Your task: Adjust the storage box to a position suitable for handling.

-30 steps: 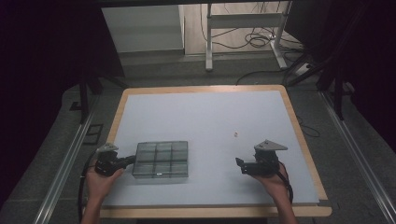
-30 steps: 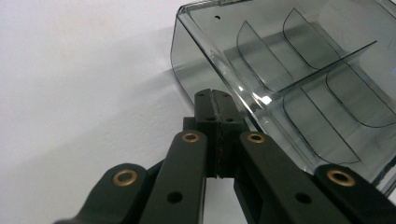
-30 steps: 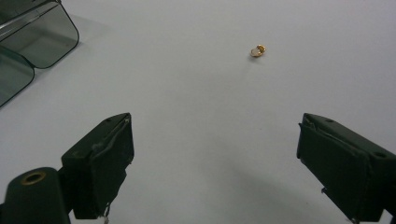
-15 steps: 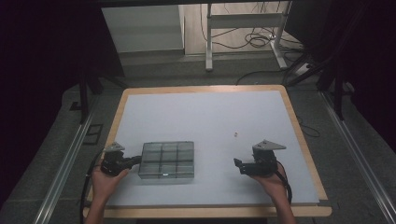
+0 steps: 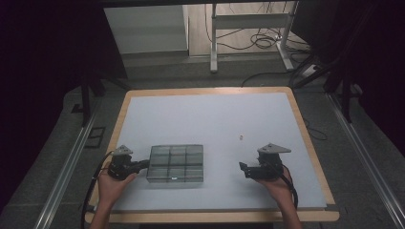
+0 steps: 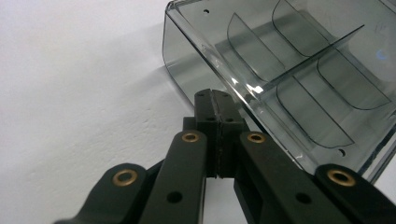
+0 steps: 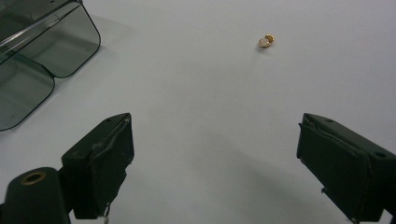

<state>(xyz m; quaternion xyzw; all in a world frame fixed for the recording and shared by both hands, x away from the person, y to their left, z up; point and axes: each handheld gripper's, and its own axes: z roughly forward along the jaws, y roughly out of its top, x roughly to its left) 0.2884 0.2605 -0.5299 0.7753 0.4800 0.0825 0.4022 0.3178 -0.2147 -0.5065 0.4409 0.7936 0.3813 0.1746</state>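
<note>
A clear smoky box (image 5: 175, 163) with several compartments lies flat on the white table (image 5: 205, 114), near the front left. My left gripper (image 5: 144, 165) is shut, and its tips rest against the box's left wall. In the left gripper view the shut jaws (image 6: 215, 100) meet the rim of the box (image 6: 299, 70) with nothing between them. My right gripper (image 5: 243, 170) is open and empty at the front right, pointing left. A tiny gold ring (image 5: 241, 137) lies on the table beyond it. In the right gripper view the ring (image 7: 266, 40) is ahead, toward the right pad.
A corner of the box (image 7: 42, 42) shows at the upper left of the right gripper view. The table has a wooden border (image 5: 305, 138), with the front edge close to both hands. Metal desk legs and cables (image 5: 258, 40) are on the floor behind.
The left gripper and the box have slid together a little to the right. The right gripper has stayed in place.
</note>
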